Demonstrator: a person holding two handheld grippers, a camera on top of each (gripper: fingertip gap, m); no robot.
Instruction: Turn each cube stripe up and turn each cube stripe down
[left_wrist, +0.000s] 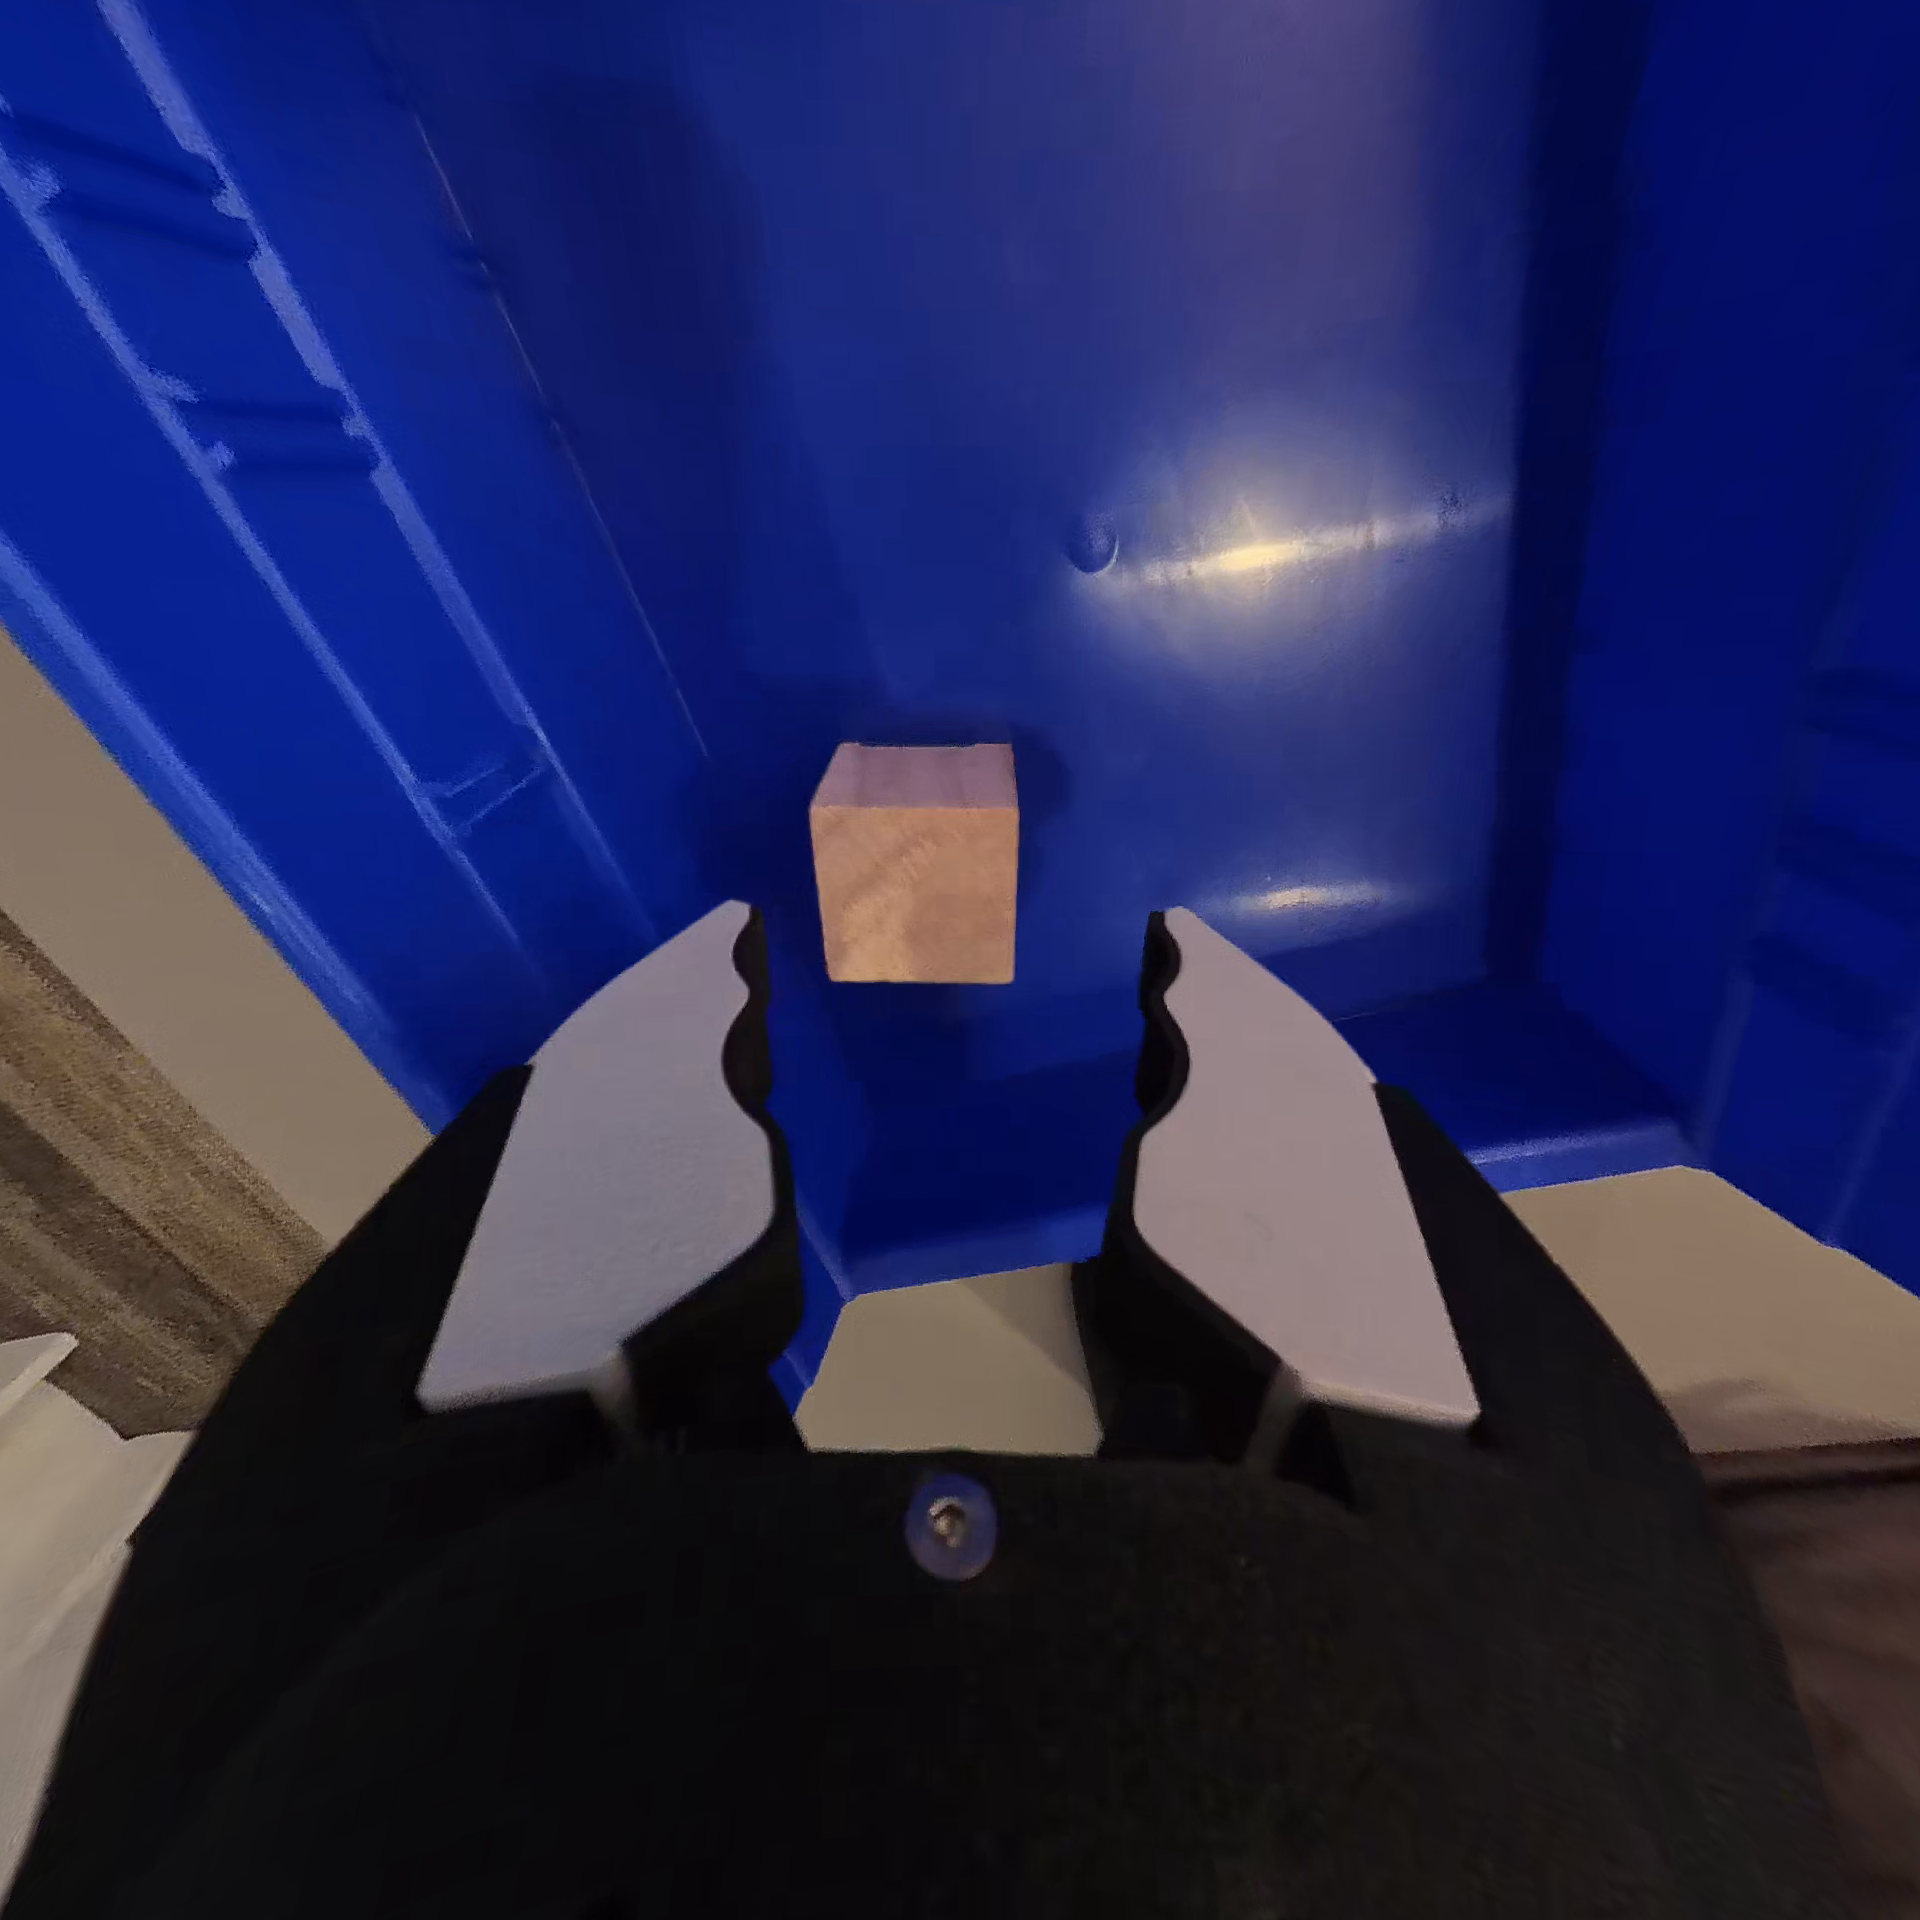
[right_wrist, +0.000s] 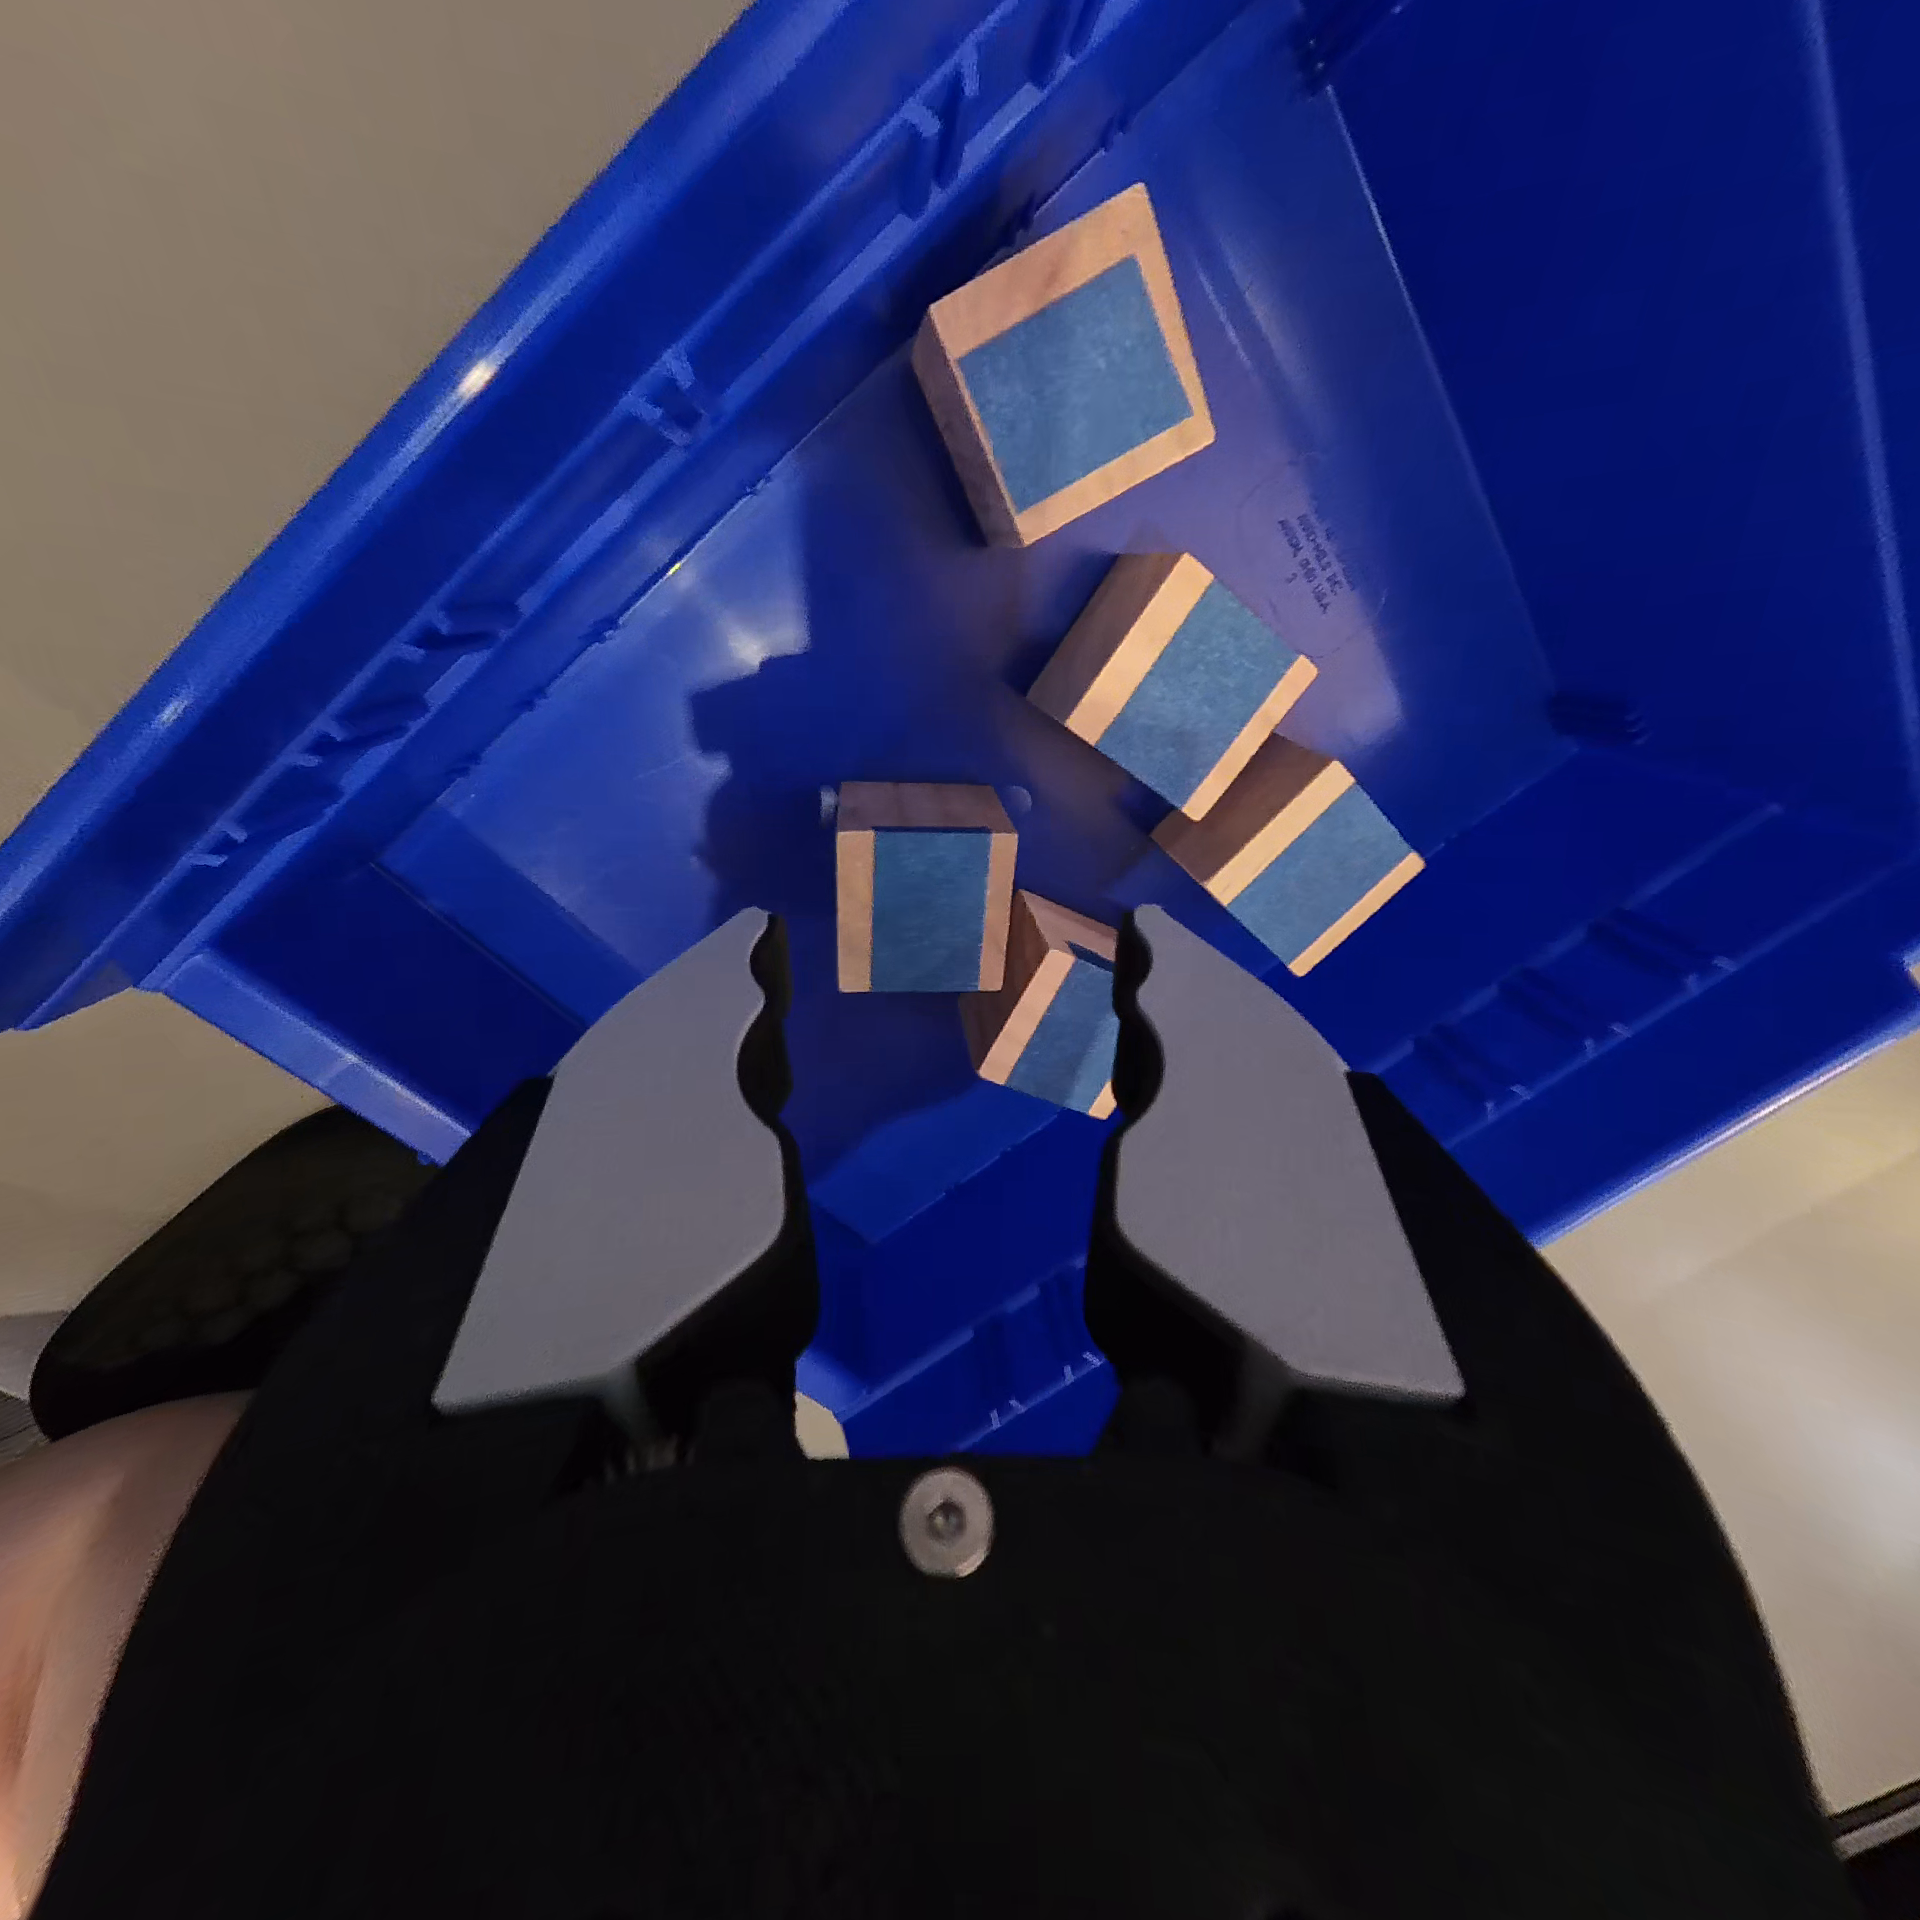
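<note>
A big blue plastic bin (right_wrist: 540, 665) sits on a pale counter (right_wrist: 260, 312). The black and grey left gripper (left_wrist: 951, 935) hangs above it with jaws wide apart, holding nothing. Just past them, 1 small plain wooden cube (left_wrist: 914, 868) rests alone on the bin floor, no stripe showing. The black and grey right gripper (right_wrist: 951, 935) also has wide, empty jaws. Beyond them lie 5 wooden cubes with blue stripes up; the nearest striped cube (right_wrist: 1049, 1013) is partly hidden by 1 jaw and touches the cube (right_wrist: 925, 894) beside it.
</note>
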